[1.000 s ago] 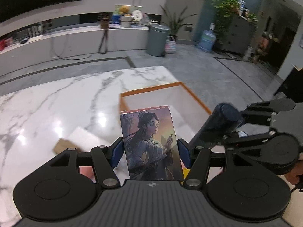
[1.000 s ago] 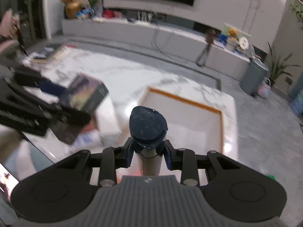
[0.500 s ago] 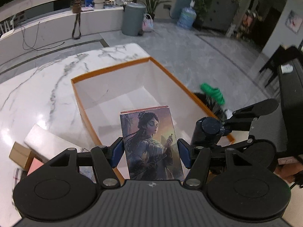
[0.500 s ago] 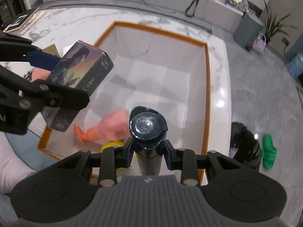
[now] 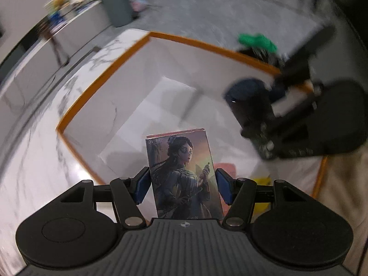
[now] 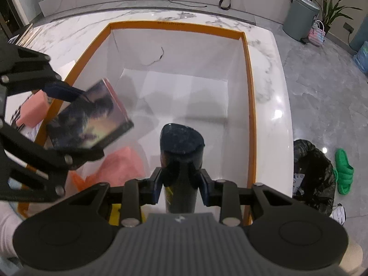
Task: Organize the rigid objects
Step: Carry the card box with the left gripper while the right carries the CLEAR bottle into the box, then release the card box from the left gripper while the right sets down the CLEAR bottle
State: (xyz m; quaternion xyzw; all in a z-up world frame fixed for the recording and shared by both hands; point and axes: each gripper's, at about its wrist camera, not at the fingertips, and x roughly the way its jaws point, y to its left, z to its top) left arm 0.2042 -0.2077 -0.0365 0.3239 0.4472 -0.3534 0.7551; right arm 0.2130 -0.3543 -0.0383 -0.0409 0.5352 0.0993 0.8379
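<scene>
The illustrated card box [image 5: 184, 179] stands upright between the blue pads of the left gripper [image 5: 183, 185], which is clamped on its two sides, held above the near-left part of the orange-rimmed white box [image 6: 249, 96]. The right gripper [image 6: 181, 186] is clamped on a dark blue bottle [image 6: 181, 158], cap pointing away, over the box's near end. Inside the box lie a pink item [image 6: 124, 168] and something yellow [image 6: 115, 214]. The box sits on a white marble table [image 6: 69, 32].
</scene>
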